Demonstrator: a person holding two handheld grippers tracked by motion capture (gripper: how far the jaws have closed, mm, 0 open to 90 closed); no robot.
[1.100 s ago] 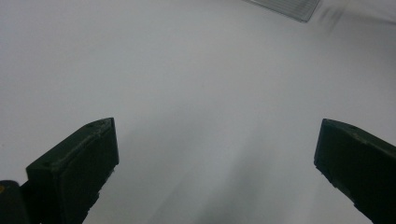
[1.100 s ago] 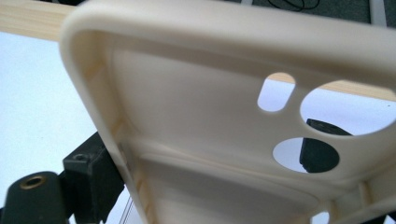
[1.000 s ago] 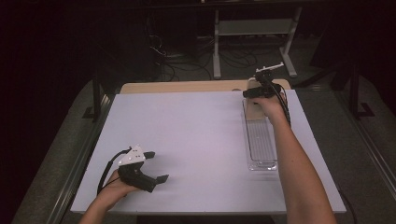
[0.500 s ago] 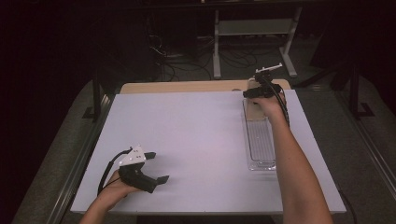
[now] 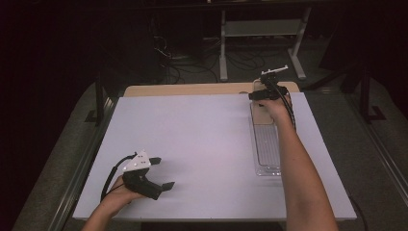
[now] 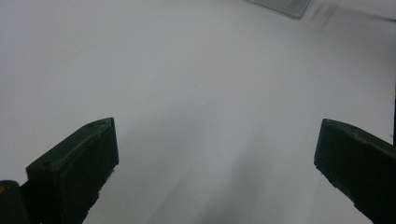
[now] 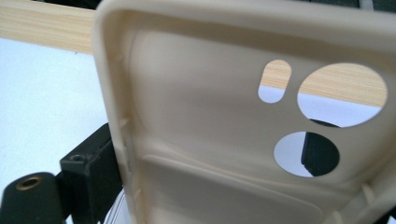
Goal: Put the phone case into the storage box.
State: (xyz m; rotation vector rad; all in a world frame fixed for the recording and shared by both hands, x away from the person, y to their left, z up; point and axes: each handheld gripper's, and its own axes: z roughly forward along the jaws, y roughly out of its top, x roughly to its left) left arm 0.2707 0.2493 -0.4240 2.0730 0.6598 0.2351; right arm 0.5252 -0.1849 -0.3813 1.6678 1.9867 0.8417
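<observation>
Two grippers going on here. Right gripper is sitting at the far end of the table, and it's gripping a beige soft-plastic phone case with three camera cutouts; in the right gripper view one black jaw is pressing against the case's left edge and the other is peeking through the lower round cutout, so the jaws are clamped on the case (inner side facing the camera). The case is being held tilted up, just over the far end of a long clear ribbed plastic tray that's lying lengthwise along the right side of the white table top. Past the case, a strip of light wood table edge is showing.

Left gripper is resting near the front left corner of the white surface, well apart from the tray, with the person's left hand wrapped around its grip. Its jaws are standing wide apart with nothing between them, just bare white table in the left gripper view, and a corner of the clear tray is poking in at the top.
</observation>
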